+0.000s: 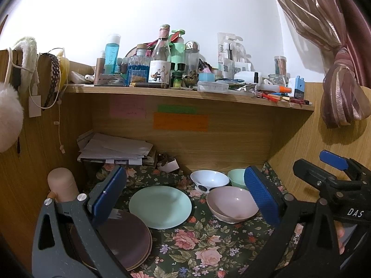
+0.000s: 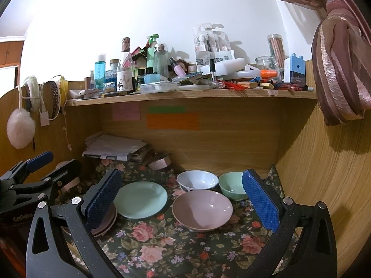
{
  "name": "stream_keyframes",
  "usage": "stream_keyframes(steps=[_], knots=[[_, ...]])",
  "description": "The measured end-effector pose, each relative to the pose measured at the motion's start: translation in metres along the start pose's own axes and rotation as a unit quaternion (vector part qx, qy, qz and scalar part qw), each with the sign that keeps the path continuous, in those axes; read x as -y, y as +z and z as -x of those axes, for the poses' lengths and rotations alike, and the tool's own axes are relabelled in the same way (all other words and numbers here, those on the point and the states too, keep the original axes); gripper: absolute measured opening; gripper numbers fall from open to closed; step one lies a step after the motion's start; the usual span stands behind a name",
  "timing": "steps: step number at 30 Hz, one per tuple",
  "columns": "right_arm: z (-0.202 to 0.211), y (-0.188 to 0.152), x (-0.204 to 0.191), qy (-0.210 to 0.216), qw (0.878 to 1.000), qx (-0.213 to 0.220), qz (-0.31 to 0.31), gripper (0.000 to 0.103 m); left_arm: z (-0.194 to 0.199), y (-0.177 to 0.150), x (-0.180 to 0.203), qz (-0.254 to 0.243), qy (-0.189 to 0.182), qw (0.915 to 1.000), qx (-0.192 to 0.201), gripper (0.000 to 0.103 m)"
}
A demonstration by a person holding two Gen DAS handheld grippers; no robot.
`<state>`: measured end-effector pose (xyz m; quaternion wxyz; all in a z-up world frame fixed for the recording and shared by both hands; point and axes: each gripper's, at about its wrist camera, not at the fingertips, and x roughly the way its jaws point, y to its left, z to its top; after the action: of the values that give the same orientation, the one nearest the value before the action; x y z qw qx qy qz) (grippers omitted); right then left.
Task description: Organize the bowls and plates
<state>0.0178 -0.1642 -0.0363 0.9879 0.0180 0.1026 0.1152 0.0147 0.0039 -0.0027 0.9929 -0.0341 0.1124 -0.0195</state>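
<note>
Dishes spread loose on the desk, both grippers empty and wide open

Left gripper (image 1: pixel 183 197) and right gripper (image 2: pixel 182 200) hover above the floral cloth (image 2: pixel 162 243), fingers spread apart with nothing between them. Mauve plates (image 1: pixel 125 238) already sit stacked at the near left, which looks like the only grouping made so far. Overlapping that stack's far edge lies the mint plate (image 2: pixel 141 199), not yet on top. Three bowls stand separately to the right: pink bowl (image 2: pixel 202 209) nearest, white bowl (image 2: pixel 197 180) behind it, and mint bowl (image 2: pixel 231 185) at the back right, close together but none nested. By my reading the job is at an early stage: the mint plate wants stacking and the bowls want nesting
</note>
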Motion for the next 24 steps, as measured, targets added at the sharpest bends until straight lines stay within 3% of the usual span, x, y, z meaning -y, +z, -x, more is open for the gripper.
stream_keyframes(steps=[24], knots=[[-0.0043,-0.0003,0.0031,0.001,1.000,-0.003,-0.001,0.103,-0.0017,0.0000,-0.0040,0.000,-0.002,1.0000,-0.001,0.103]])
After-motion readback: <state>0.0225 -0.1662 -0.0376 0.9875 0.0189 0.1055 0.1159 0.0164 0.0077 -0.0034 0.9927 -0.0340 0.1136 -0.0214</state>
